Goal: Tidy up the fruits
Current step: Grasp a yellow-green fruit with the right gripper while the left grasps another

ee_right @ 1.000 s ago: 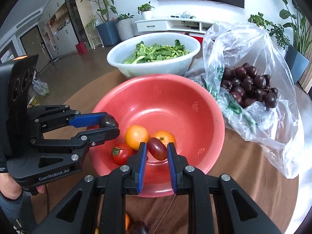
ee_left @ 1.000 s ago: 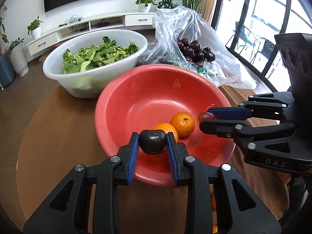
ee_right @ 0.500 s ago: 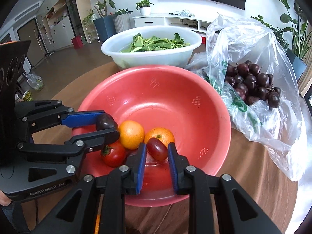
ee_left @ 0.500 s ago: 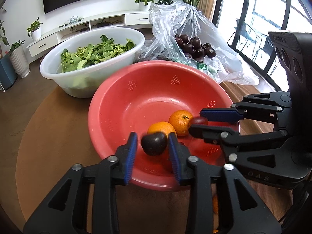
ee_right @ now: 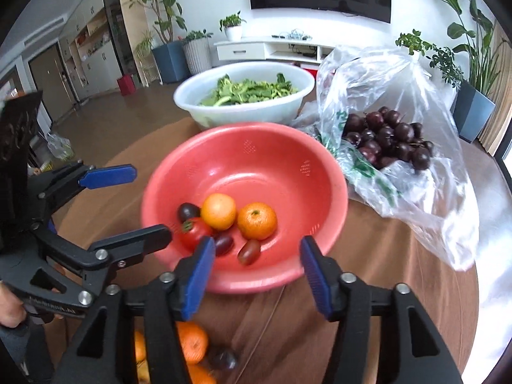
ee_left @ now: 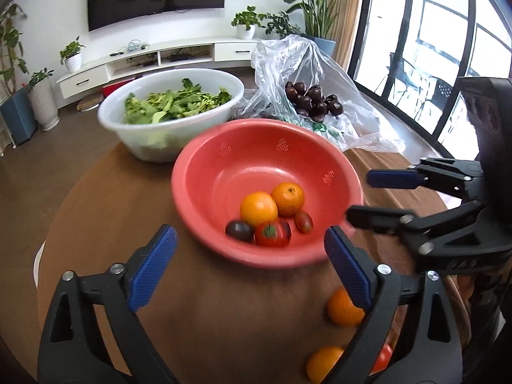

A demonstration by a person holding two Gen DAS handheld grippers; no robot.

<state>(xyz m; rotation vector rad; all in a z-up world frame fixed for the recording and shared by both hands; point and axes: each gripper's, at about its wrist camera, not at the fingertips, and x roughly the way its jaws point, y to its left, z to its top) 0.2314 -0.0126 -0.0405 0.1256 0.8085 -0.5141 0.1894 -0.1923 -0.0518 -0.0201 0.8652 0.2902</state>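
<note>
A red bowl [ee_left: 204, 166] [ee_right: 256, 147] on the brown table holds two oranges [ee_left: 258, 208] [ee_right: 257, 220], a red tomato [ee_left: 270, 233] [ee_right: 194, 232] and three dark plums [ee_left: 239, 231] [ee_right: 249, 251]. My left gripper [ee_left: 249, 252] is open and empty, just short of the bowl's near rim. My right gripper [ee_right: 256, 260] is open and empty above the bowl's near rim; it also shows in the left wrist view [ee_left: 371, 196]. Loose oranges [ee_left: 342, 307] [ee_right: 191, 340] and a dark plum [ee_right: 224, 359] lie on the table near me.
A white basin of leafy greens [ee_left: 169, 108] [ee_right: 246, 96] stands behind the red bowl. A clear plastic bag of dark plums [ee_left: 312, 99] [ee_right: 387, 137] lies at the back right. The table edge [ee_left: 64, 198] curves at left.
Both grippers have opened and let go of their plums, which now lie in the red bowl. Both grippers have pulled back toward me and up.
</note>
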